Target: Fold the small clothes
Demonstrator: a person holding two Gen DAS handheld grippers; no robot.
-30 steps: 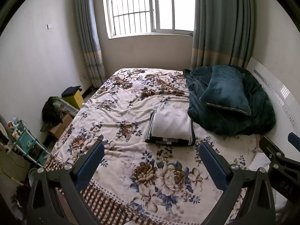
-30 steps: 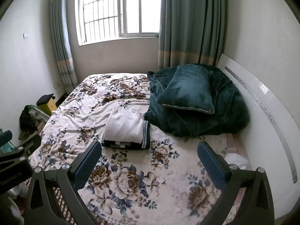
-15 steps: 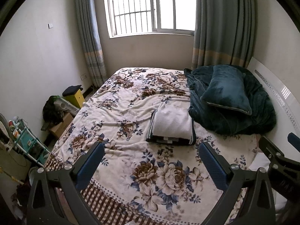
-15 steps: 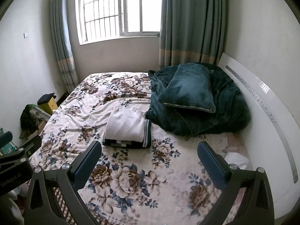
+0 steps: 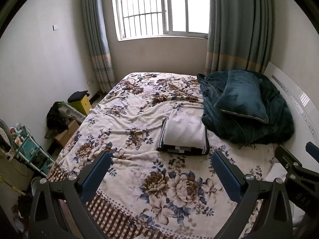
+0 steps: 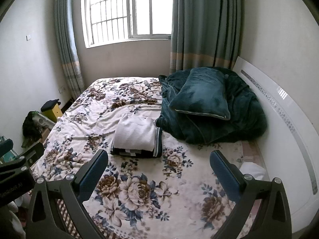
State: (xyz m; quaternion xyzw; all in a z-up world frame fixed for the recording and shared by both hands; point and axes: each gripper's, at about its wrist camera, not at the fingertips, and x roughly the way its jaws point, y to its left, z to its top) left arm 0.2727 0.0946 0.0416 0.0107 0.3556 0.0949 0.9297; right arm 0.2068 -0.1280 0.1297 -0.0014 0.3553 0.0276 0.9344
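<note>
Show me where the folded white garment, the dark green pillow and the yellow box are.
folded white garment point(image 5: 184, 130), left wrist view, middle of its top face.
dark green pillow point(image 6: 201, 93), right wrist view, centre of its face.
yellow box point(image 5: 82, 104), left wrist view, its front side.

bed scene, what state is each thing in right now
left tool: open, empty
right tool: open, empty
white garment: folded, on top of dark garment
dark garment: folded, on bedspread
bedspread: wrinkled
pillow: on heaped green blanket
curtains: drawn open
</note>
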